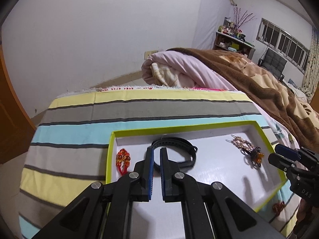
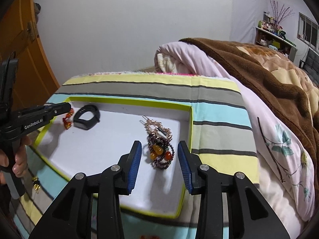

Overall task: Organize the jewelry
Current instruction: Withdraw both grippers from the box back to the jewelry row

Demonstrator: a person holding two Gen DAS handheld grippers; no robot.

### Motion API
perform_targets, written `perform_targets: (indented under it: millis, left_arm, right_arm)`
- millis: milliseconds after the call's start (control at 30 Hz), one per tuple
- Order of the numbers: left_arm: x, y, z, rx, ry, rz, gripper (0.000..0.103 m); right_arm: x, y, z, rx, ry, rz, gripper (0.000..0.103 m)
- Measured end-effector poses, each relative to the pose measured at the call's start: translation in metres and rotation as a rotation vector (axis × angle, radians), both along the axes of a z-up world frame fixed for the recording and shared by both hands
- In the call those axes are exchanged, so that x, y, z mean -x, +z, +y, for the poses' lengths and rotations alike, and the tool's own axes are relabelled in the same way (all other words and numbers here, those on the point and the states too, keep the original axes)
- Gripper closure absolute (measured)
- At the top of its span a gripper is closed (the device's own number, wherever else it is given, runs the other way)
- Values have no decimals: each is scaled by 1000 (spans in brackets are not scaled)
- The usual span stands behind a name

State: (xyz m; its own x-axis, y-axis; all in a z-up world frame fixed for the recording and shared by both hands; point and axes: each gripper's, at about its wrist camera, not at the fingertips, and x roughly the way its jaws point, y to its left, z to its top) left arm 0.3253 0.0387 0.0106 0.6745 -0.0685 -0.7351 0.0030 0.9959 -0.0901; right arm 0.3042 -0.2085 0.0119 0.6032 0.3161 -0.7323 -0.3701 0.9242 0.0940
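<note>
A shallow white box with a lime-green rim (image 1: 111, 139) (image 2: 190, 123) lies on the striped bed cover. Inside lie a black wristband (image 1: 179, 149) (image 2: 86, 117), a red-orange beaded charm (image 1: 123, 159) (image 2: 67, 119), a gold hair clip (image 1: 240, 142) (image 2: 157, 128) and a dark beaded bracelet with amber beads (image 1: 256, 157) (image 2: 161, 154). My left gripper (image 1: 157, 151) hovers over the box just in front of the wristband, jaws nearly closed and empty. My right gripper (image 2: 159, 149) is open and empty, its fingers either side of the beaded bracelet above it.
Another small red-gold trinket (image 1: 278, 207) (image 2: 35, 183) lies on the striped cover (image 1: 79, 131) outside the box's near edge. A rolled pink quilt (image 2: 199, 59) and brown blanket (image 1: 269, 87) are heaped behind and to the right. A wooden door (image 2: 30, 59) stands at left.
</note>
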Motion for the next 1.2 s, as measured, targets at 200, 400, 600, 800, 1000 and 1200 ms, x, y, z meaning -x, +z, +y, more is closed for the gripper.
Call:
perform_targets:
  millis: [200, 400, 600, 800, 1000, 1200]
  left_arm:
    - [49, 19, -6, -17, 6, -66, 98]
    - [111, 38, -14, -36, 36, -127, 98]
    - [173, 44, -24, -38, 42, -161, 98]
    - [218, 42, -26, -39, 58, -168, 98]
    - [252, 36, -26, -55, 70, -172, 98]
    - [277, 27, -24, -51, 68, -161, 98]
  right_arm:
    - [41, 17, -4, -25, 12, -46, 64]
    - [91, 29, -8, -45, 40, -78, 64]
    - [147, 34, -13, -57, 58, -108, 64]
    - [186, 33, -21, -78, 58, -107, 64]
    - [216, 28, -26, -88, 52, -99, 64]
    - [235, 25, -32, -103, 48, -90, 64]
